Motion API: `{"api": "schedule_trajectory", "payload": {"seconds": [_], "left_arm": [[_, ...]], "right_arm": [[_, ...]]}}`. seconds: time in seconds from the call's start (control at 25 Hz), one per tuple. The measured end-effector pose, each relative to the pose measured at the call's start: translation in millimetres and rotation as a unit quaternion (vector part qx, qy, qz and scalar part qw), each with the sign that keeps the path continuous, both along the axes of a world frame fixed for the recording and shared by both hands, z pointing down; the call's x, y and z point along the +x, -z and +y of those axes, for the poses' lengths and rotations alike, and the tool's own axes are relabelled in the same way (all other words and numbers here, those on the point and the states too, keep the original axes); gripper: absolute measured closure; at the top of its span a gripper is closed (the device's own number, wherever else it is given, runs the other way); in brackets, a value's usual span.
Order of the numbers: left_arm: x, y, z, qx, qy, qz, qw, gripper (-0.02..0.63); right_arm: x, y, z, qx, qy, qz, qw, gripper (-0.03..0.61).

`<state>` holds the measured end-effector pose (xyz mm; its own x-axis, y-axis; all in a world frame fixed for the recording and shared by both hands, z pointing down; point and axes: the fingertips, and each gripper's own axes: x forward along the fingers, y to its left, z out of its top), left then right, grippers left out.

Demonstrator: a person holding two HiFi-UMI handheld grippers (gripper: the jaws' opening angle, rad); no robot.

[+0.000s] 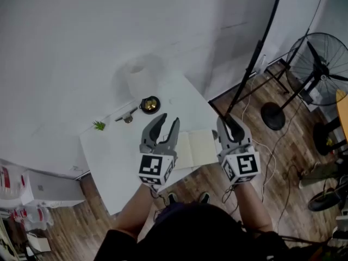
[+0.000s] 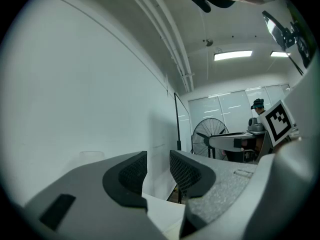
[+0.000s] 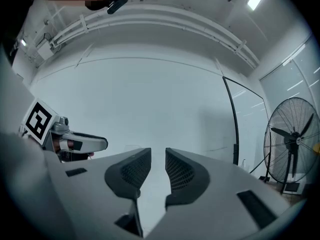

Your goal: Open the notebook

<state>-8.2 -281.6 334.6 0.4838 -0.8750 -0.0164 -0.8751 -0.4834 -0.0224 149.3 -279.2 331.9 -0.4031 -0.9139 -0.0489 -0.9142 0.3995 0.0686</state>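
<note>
The left gripper is held above the white table, its fingers parted by a modest gap with nothing gripped. The notebook is seen lying open on the table, between the grippers. The right gripper is likewise held partly open and empty.

White table bears open notebook, small green plant, dark round dish.

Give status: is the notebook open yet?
Looks done: the notebook lies on the white table showing pale pages, apparently open. In hand: nothing; the left gripper and right gripper both stand open and empty, held above it. Left: nothing obvious.
</note>
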Motion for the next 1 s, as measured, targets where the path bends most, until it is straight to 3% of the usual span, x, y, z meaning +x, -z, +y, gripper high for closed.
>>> {"api": "schedule_trajectory", "payload": {"seconds": [0.2,1.0], "left_arm": [[-8.6,-3.1,-1.5,-0.005,0.005,0.004,1.0,0.479],[-16.0,-2.9,8.9,-0.008,0.002,0.01,0.9999,0.479]], "right_arm": [[-4.7,-3.0,-0.8,-0.006,0.003,-0.003,1.0,0.468],[-5.8,0.6,11.5,-0.012,-0.007,-0.023,1.0,0.52]]}}
